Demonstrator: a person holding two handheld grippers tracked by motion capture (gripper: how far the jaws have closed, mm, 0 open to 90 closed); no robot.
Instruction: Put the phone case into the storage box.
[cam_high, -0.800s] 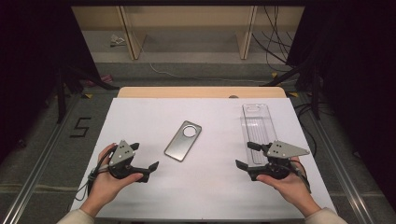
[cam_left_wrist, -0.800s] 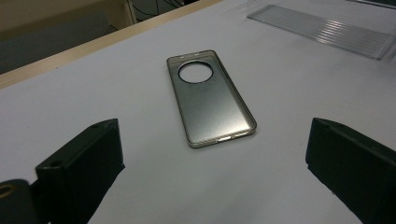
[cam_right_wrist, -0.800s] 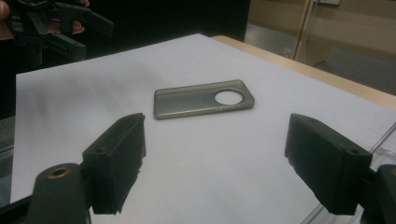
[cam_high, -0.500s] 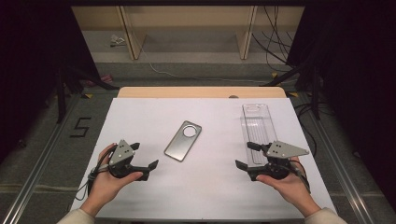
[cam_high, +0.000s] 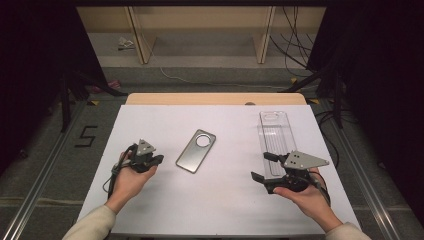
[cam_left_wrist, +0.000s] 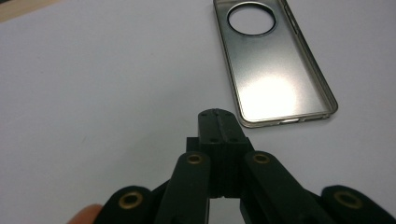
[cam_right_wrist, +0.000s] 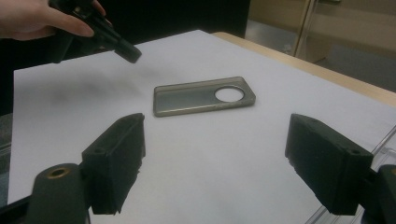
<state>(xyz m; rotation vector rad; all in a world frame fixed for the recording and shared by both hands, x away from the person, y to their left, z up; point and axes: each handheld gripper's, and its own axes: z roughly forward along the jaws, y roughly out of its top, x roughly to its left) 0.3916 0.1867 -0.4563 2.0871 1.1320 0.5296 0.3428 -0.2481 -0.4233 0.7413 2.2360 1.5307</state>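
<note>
A silvery phone case (cam_high: 196, 150) with a round camera hole lies open side up in the middle of the white table; it also shows as the case (cam_left_wrist: 273, 70) and the case (cam_right_wrist: 201, 99). My left gripper (cam_high: 157, 160) is shut and holds nothing, its tip (cam_left_wrist: 217, 116) a short way left of the case's lower end. My right gripper (cam_high: 264, 166) stands wide open near the front right, nothing between its jaws (cam_right_wrist: 222, 156), which face the case from a distance. The left gripper (cam_right_wrist: 116, 44) shows far off in the right gripper view.
A clear plastic tray (cam_high: 275, 132) lies lengthwise at the right of the white table top (cam_high: 225, 210), just beyond the right gripper, with its edge (cam_right_wrist: 385, 137) beside the right jaw. A wooden strip (cam_high: 215, 98) runs along the far edge. Dark floor and cables surround the table.
The left gripper's jaws, spread wide before, are now closed together, and the left hand has shifted a little away from the front edge. The right hand and the case have stayed put.
</note>
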